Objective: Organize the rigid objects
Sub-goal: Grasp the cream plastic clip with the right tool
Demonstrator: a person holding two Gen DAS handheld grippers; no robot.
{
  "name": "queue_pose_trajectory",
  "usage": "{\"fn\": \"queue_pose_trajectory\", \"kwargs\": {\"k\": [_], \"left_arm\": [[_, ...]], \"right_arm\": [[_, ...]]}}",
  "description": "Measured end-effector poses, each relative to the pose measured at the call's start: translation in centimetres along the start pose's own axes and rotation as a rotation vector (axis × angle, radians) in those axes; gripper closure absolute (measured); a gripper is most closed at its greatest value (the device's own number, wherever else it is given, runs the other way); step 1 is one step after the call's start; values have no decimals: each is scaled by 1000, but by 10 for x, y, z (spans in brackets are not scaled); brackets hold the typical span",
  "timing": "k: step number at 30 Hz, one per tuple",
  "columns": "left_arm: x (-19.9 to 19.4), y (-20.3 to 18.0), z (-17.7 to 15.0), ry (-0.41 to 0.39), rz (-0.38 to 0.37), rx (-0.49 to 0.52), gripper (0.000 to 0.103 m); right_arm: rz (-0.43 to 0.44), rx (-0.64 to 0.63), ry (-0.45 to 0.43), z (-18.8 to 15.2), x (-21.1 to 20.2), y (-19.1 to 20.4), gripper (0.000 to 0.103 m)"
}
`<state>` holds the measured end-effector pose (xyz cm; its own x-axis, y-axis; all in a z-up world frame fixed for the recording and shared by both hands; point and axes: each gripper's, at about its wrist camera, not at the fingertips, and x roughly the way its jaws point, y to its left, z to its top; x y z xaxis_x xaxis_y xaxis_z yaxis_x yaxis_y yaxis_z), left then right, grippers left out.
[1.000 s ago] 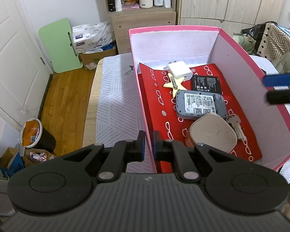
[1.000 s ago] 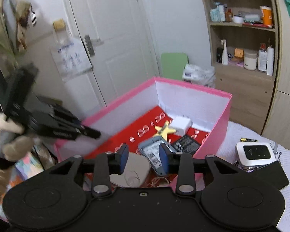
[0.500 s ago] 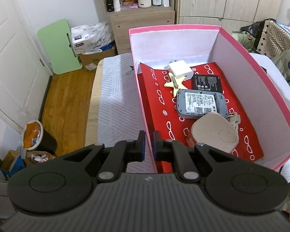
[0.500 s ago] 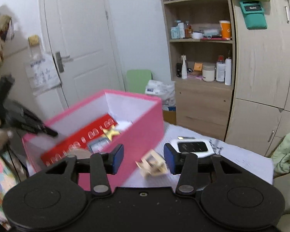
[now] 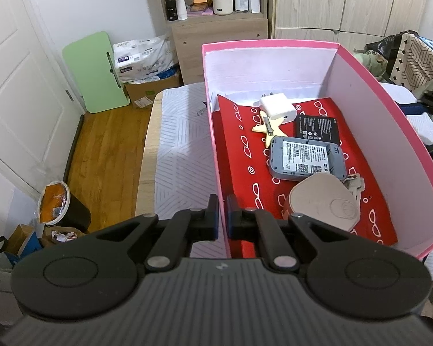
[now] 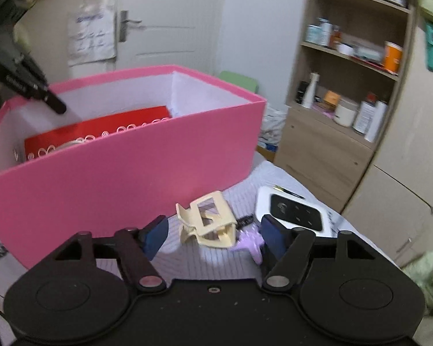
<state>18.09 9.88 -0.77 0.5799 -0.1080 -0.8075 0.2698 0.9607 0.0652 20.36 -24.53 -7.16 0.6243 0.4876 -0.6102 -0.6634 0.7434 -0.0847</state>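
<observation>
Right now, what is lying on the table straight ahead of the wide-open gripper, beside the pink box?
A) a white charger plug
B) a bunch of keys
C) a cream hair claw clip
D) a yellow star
C: the right wrist view shows a cream hair claw clip on the table beside the pink box, ahead of the open right gripper, untouched by its pads.

Even indoor light; right wrist view motion-blurred, left sharp, both bowed at edges.

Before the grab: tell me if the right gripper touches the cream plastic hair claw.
Apart. The right wrist view shows the right gripper open, bare cloth between each pad and the cream hair claw.
</observation>
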Motion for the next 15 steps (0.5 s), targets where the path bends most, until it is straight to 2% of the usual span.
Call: {"fn": "queue_pose_trajectory", "kwargs": {"k": [8,9,10,15], "left_arm": [[-1,2,0,-2,-7,-5,98],[-1,2,0,-2,-8,-6,98],[-1,2,0,-2,-10,-8,97],[-2,2,1,0,-6,-5,98]], "right_arm": [[9,-120,64,8,36,9,28],[6,-118,70,8,38,10,35],[14,-107,68,9,39,10,47],[79,1,46,15,22,6,52]]}}
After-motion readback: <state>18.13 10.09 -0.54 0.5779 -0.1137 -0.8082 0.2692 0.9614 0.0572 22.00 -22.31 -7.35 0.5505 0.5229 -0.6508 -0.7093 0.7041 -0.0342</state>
